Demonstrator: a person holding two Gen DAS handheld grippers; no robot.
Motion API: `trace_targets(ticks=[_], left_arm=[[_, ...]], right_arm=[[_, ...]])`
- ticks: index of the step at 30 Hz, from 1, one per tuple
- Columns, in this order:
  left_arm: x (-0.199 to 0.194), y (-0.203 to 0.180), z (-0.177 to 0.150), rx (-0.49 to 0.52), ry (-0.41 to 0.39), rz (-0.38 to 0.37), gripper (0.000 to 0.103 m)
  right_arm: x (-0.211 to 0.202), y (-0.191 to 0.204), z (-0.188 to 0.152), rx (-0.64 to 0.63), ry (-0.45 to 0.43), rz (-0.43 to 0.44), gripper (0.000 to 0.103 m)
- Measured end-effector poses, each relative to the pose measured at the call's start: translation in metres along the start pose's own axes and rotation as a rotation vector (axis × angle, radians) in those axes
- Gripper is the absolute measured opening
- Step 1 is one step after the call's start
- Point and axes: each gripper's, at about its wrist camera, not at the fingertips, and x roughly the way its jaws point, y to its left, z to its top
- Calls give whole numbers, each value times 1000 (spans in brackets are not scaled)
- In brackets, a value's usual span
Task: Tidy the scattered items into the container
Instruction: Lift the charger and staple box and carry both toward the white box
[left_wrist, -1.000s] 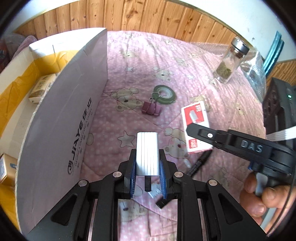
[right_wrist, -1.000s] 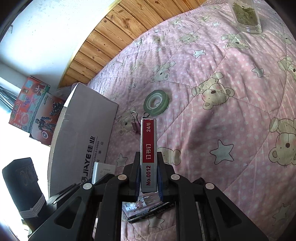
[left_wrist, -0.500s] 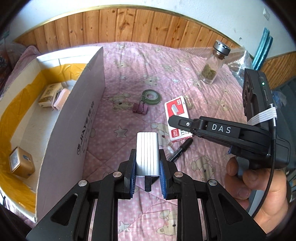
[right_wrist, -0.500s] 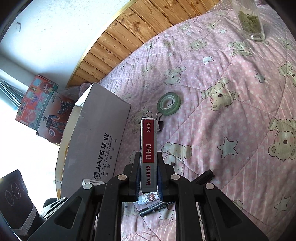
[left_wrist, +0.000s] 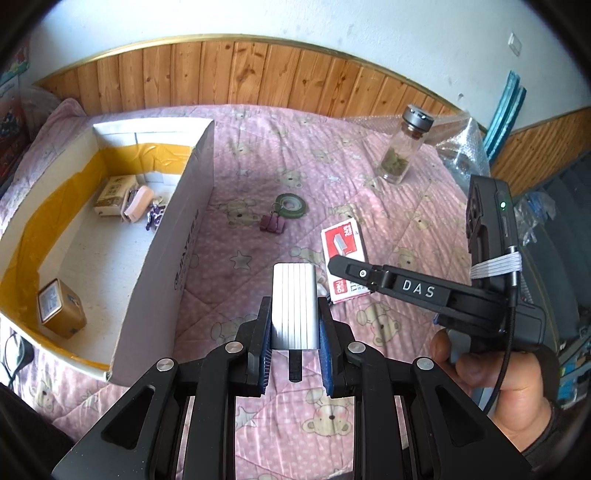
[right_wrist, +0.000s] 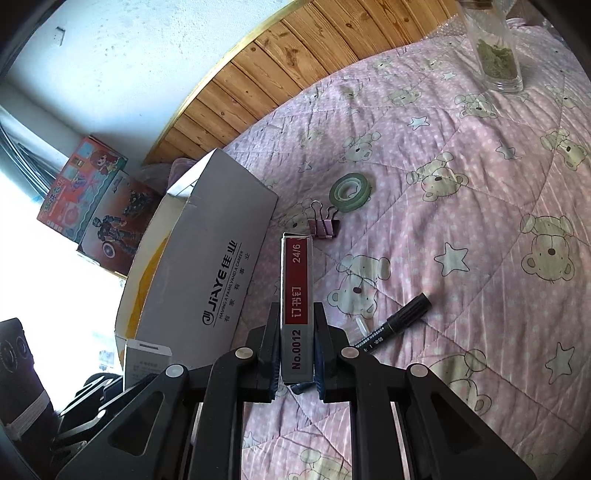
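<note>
A ribbed silver block (left_wrist: 294, 306) is clamped between the blue pads of the left gripper (left_wrist: 294, 334), held above the pink quilt (left_wrist: 258, 155) just right of the cardboard box (left_wrist: 177, 243). A staple box (right_wrist: 296, 295) is pinched edge-on by the right gripper (right_wrist: 296, 347), also clear of the quilt. Left on the quilt: a black marker (right_wrist: 397, 323), a purple binder clip (left_wrist: 272, 223) touching a green tape roll (left_wrist: 291, 205), and a glass jar (left_wrist: 400, 151) well apart. 4 small items are seen inside the box.

Count — 1 cardboard box (left_wrist: 192, 206), 1 staple box (right_wrist: 296, 295), 1 tape roll (left_wrist: 291, 204), 1 binder clip (left_wrist: 272, 223), 1 marker (right_wrist: 397, 323), 1 glass jar (left_wrist: 400, 151) — 2 tools: left tool (left_wrist: 294, 332), right tool (right_wrist: 295, 350).
</note>
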Motion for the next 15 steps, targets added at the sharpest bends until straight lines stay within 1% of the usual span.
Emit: trace_targets(ticks=[6,15], left_arm=[[-18,6,-7,-22,-21,-27,22],[-33,14,-14,-46,-34,-55,22]], right_arm=[[-15,12,-23,-15,-14,0,16],[-38,45,-56,-124,-40,-14,16]])
